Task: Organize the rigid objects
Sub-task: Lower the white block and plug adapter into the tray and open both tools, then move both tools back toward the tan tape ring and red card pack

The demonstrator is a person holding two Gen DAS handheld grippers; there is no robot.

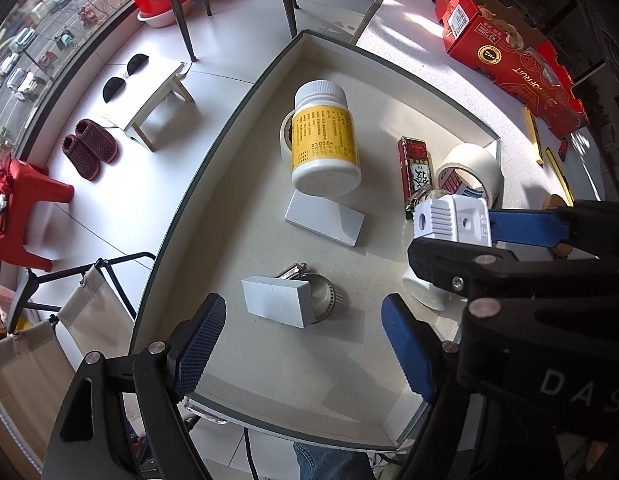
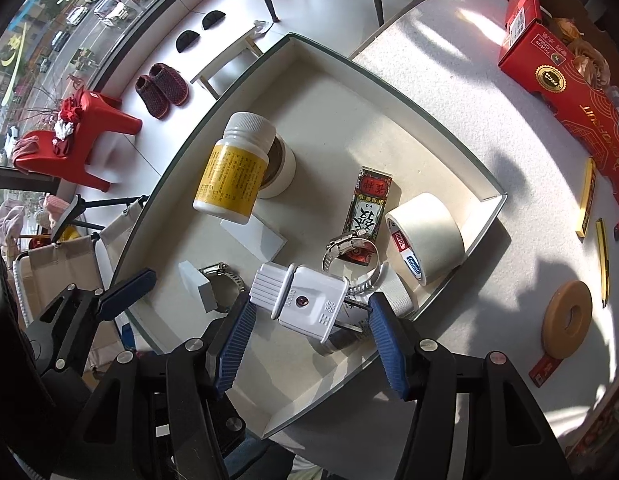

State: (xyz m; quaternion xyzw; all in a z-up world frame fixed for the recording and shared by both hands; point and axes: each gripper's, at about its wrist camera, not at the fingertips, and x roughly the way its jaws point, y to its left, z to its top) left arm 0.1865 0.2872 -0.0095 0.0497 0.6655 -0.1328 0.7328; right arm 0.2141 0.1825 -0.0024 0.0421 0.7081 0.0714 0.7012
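Item: white plug adapter point(image 2: 299, 300), ribbed at one end, held in the right gripper point(image 2: 309, 328) between both blue pads, above the near edge of the shallow tray point(image 2: 485, 200). Jaws about half open, closed on the adapter's sides.

Item: left gripper point(image 1: 305, 340), pointing down over the tray's near-left part, jaws wide apart and holding nothing. A small white block point(image 1: 275, 300) lies below and between its fingers, resting partly on a hose clamp point(image 1: 329, 292), untouched.

Already in the tray: a yellow-labelled bottle point(image 1: 323, 140) lying on a tape roll toward the far-left side; a flat white tile point(image 1: 325, 220) at centre; a red printed box point(image 2: 367, 208), a second hose clamp point(image 2: 353, 260) and a large masking tape roll point(image 2: 425, 236) by the right edge.

Handling note, as judgement: the step looks like setting the adapter down. Bare floor is near the front edge. Lower it clear of the clamp beneath, level, and release only once it rests, or it may tip onto the metal band.
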